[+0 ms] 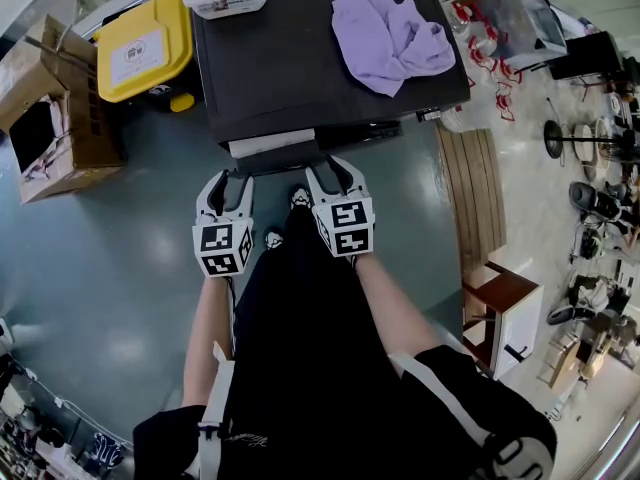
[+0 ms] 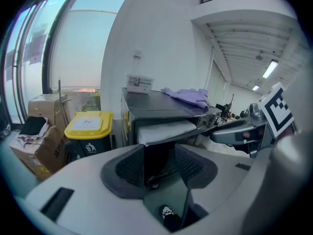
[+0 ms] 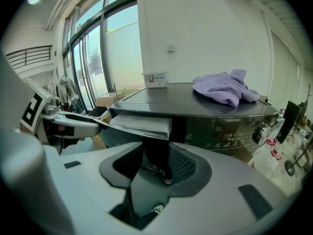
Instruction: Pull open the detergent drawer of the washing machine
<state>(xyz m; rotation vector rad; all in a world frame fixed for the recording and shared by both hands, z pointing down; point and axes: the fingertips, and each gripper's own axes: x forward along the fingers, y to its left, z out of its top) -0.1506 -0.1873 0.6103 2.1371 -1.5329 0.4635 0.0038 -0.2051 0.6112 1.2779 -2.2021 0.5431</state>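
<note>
standing open and empty, left gripper (image 1: 228, 180) and right gripper (image 1: 335, 171) hover just before the white drawer (image 1: 270, 146), which juts from the washing machine (image 1: 290, 63); the label on the yellow bin (image 1: 145, 48) is unreadable.

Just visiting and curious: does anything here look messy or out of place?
A crumpled lilac cloth lies loose on top of the dark washing machine, and its white detergent drawer juts out of the front. Nothing looks spilled or broken.
</note>
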